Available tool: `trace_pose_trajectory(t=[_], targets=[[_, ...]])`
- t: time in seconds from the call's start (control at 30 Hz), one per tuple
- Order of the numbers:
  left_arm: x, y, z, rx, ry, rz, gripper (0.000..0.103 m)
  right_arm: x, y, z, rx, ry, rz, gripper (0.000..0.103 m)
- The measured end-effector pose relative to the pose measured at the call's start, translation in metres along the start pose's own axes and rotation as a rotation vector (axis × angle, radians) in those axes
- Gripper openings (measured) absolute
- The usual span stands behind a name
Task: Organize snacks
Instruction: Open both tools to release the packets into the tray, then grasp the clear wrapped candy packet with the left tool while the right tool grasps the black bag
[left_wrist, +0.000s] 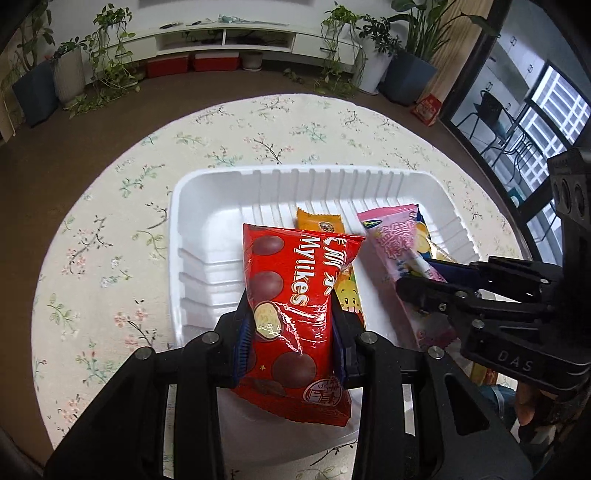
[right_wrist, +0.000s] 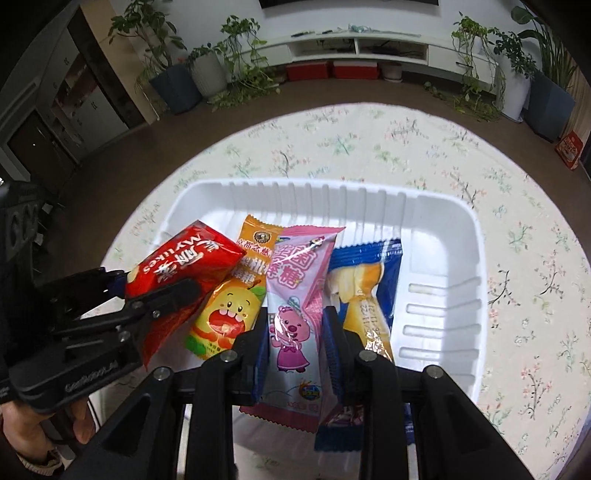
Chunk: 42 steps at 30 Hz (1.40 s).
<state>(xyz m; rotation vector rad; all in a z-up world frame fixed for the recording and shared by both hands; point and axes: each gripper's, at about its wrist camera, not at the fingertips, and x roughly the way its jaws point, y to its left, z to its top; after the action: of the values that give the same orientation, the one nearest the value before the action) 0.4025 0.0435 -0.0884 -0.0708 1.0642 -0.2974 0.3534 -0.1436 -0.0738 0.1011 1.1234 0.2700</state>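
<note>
While both grippers hang over the white tray (left_wrist: 192, 206), each is clamped on a snack. Nearest in the left wrist view, the left gripper (left_wrist: 291, 317) squeezes the red bag (left_wrist: 291, 295) between its blue pads, low on the pack, so the bag stands up from the jaws and leans out over the tray's near wall. Just right of it, the right gripper (left_wrist: 417, 280) reaches in from the side and pinches the pink packet (left_wrist: 399, 240), which slants across the tray's right half.

From the right wrist view, the right gripper (right_wrist: 295, 332) has its pads pressed on either side of the pink packet (right_wrist: 295, 295), the wrapper's lower end hanging below the fingers. A blue packet (right_wrist: 369, 280) lies just right of it, partly under the right finger, and an orange packet (right_wrist: 236, 295) lies just left, inside the tray. The left gripper (right_wrist: 159, 291) comes in from the left edge with the red bag (right_wrist: 184, 266), and part of a hand (right_wrist: 40, 424) shows below it.

Beyond the snacks, the tray's ribbed floor is bare on the right. The tray sits on a round tabletop (right_wrist: 424, 147) under a floral cloth. Farther off stand potted plants (right_wrist: 207, 66) and a low white shelf (right_wrist: 369, 48) along the wall.
</note>
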Motion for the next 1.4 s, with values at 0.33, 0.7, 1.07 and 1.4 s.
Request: trace_pose_trajectory(t=[0.33,0.7,1.07,1.4], targets=[[0.017,-0.001,0.002,0.005,0.017,0.009,0.04,0.005,0.005,-0.005,-0.029,0.008,0.002,0.032],[-0.036,-0.003,-0.001,-0.025,-0.048,-0.008,0.075,-0.045,0.011,-0.01,-0.076,-0.066,-0.019,0.054],[-0.159,-0.009,-0.042,-0.029,-0.221,-0.043,0.09,-0.161,0.009,-0.087,-0.159,-0.203,0.072,0.07],[-0.214,-0.035,-0.185,-0.081,-0.179,0.098,0.094,-0.19,0.018,-0.19,-0.174,-0.224,0.091,0.07]])
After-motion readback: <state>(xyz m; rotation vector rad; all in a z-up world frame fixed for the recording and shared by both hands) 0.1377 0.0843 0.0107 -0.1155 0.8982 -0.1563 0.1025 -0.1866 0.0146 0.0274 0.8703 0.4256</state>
